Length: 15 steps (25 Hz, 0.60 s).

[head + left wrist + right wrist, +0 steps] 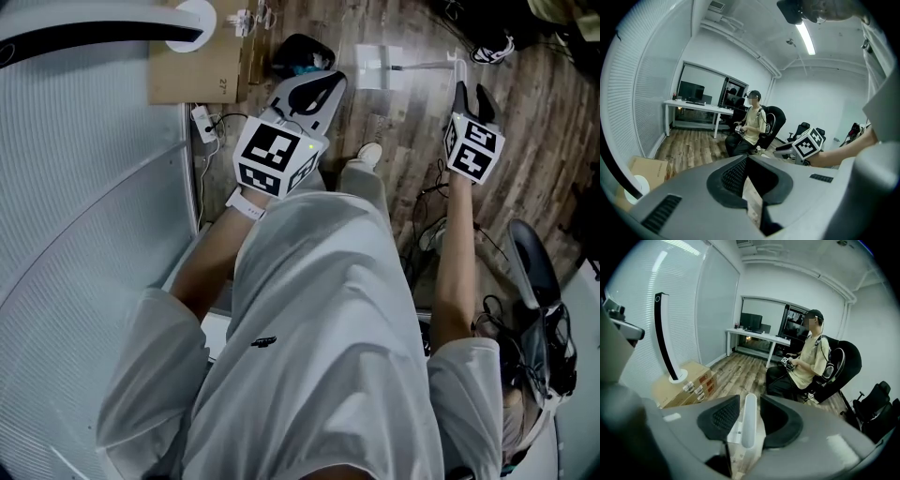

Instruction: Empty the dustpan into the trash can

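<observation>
A white dustpan (373, 66) lies on the wooden floor ahead of me, and its thin white handle (427, 65) reaches right toward my right gripper (472, 91). In the right gripper view the handle's rounded end (748, 423) stands between the pads with a slim gap on the right side, so the gripper (749, 401) is open around it. My left gripper (323, 82) is shut, its tips just short of a black bin-like container (305, 49). In the left gripper view a pale sliver shows between the pads (732, 177); I cannot tell what it is.
A cardboard box (197, 80) carrying a white lamp base (192, 21) stands at the left by the ribbed wall (84, 187). A person sits in a black chair (806, 364) beyond a desk (759, 337). Cables and an office chair (530, 262) lie at the right.
</observation>
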### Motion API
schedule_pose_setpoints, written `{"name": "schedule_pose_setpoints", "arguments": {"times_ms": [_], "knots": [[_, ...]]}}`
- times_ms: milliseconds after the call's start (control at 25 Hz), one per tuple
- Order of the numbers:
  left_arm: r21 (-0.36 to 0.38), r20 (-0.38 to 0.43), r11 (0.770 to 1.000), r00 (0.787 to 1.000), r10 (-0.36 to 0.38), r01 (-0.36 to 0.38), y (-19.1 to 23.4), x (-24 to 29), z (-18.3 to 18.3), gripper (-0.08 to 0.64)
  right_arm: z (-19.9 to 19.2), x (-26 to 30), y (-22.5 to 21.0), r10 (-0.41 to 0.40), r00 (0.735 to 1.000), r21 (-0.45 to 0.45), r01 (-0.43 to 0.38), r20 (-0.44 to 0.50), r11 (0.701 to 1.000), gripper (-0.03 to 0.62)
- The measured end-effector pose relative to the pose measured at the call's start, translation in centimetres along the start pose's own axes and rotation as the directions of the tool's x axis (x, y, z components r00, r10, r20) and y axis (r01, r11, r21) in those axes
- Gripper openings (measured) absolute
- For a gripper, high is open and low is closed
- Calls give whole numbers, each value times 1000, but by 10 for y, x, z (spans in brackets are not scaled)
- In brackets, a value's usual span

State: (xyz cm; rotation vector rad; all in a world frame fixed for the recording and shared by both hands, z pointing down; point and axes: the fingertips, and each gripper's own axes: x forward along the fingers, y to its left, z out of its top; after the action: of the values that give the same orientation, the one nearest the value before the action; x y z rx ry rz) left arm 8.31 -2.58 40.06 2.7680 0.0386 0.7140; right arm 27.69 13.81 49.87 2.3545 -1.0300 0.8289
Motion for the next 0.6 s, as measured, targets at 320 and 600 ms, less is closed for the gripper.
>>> {"name": "schedule_pose_setpoints", "arguments": {"times_ms": [320, 600], "knots": [[8, 49, 1000, 999, 12, -12, -3, -17, 12, 8, 42, -60, 3, 4, 989, 68, -15, 150, 998, 140], [19, 109, 999, 993, 40, -43, -23, -54, 29, 7, 67, -136, 15, 37, 964, 86, -62, 264, 994, 93]]}}
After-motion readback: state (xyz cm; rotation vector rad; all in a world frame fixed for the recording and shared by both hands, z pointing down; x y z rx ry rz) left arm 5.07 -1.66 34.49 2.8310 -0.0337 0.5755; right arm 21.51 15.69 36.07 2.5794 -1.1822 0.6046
